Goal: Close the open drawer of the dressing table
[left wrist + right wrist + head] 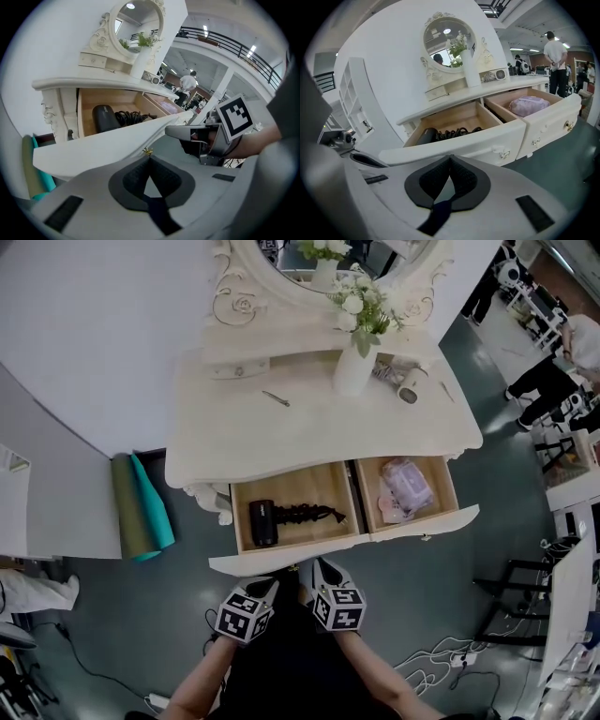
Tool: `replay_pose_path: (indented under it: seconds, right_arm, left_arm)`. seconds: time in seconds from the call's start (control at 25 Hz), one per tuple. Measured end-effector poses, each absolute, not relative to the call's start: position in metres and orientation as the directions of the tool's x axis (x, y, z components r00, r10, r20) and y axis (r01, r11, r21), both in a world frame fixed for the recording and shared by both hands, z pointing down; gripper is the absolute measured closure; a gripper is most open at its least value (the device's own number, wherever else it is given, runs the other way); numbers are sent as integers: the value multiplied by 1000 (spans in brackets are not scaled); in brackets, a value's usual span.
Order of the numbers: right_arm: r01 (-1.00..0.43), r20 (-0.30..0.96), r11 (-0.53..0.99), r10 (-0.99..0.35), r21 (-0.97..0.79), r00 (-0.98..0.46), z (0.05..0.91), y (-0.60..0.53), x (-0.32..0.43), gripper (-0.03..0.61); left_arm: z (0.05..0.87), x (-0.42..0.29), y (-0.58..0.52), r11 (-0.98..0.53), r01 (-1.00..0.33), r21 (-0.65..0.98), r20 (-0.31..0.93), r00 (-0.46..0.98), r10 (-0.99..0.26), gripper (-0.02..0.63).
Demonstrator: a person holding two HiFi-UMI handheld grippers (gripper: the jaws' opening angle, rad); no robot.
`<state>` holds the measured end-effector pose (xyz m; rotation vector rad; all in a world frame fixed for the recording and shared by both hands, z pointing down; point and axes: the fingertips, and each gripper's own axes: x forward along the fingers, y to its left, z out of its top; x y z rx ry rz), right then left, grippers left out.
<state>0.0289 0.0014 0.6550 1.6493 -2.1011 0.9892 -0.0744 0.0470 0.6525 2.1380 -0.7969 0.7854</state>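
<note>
Cream-white dressing table (234, 442) stands against the wall, and both drawers under its worktop (309, 432) are pulled out. Left drawer (281, 559) holds a black hair dryer (263, 522) with its coiled cord (309, 515) beside it. Right drawer (427, 521) holds a pinkish-purple bag (405, 488).

My left tool (266, 585) and right tool (324, 569) sit side by side just in front of the left drawer's front panel, low and close to it. Can't tell whether either touches the panel. In the left gripper view the left tool's dark pads (136, 178) meet at the tip with nothing between them, right below a small brass knob (147, 151) on the drawer front. In the right gripper view the right tool's pads (461, 180) are also pressed together and empty, with the same drawer front just ahead.

On the worktop: white vase with white flowers (354, 367), a small round-ended item (409, 388) lying just right of it, and a thin metal pin (276, 398) to its left. Oval mirror (281, 268) is at the back. Green and teal roll (141, 507) lies on the floor left of the table.
</note>
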Motion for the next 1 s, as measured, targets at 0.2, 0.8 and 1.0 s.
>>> replay_pose_path:
  seconds: [0.2, 0.8, 1.0]
  right_arm:
    - [-936, 613, 109, -729, -335, -304, 660, -2, 32, 560]
    - [-926, 620, 114, -713, -359, -328, 661, -18, 31, 560]
    - [-923, 619, 113, -711, -367, -333, 662, -28, 32, 560]
  left_arm:
    - [657, -77, 38, -528, -746, 405, 725, 614, -311, 609]
    - [652, -70, 16, -554, -737, 387, 722, 616, -316, 609]
    - [651, -69, 5, -552, -740, 384, 726, 611, -315, 609]
